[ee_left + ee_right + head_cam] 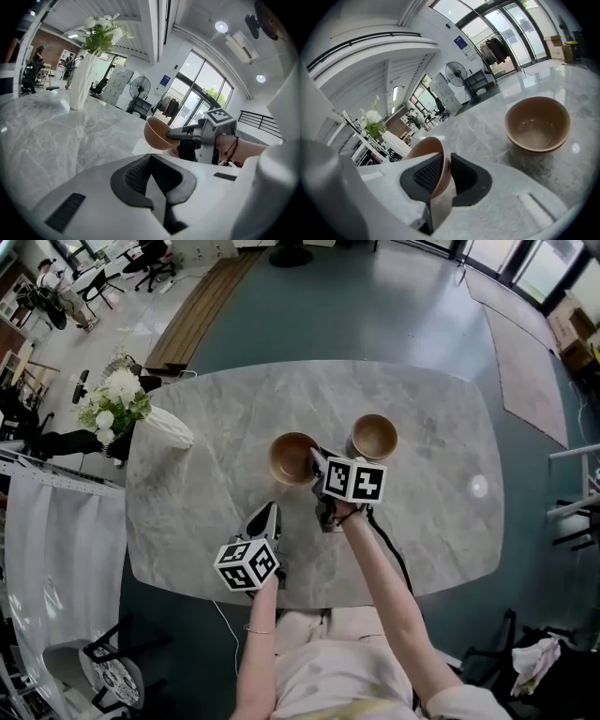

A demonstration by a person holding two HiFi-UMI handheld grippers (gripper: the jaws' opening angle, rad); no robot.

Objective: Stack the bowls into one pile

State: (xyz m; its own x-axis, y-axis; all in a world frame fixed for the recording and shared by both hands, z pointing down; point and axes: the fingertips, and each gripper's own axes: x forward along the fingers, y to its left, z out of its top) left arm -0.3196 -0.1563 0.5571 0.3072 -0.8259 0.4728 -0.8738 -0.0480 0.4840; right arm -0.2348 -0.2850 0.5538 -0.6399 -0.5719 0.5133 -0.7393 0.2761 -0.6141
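Held bowl: a brown bowl near the middle of the counter, to the left of the second bowl and apart from it.
Which way it points: the opening looks up, but not straight. In the left gripper view the held bowl is tilted, with the rim higher on the side away from the right gripper, and it seems to hang just above the counter. It is round, so it has no long side; the line of the rim slopes down toward the gripper.
Right gripper: closed on the wall of the held bowl at the rim, one pad inside and one pad outside.
Left gripper: the jaws are together and there is nothing between them. In the head view the left gripper is over the near part of the counter, apart from both bowls.
Second bowl: it stands upright on the counter, opening up, and is empty inside.
Only in the head view: both bowls and the right gripper together, and the vase with white flowers at the left edge of the counter.
Only in the left gripper view: the tilt of the held bowl, seen from the side.
Only in the right gripper view: how the pads sit on the rim.
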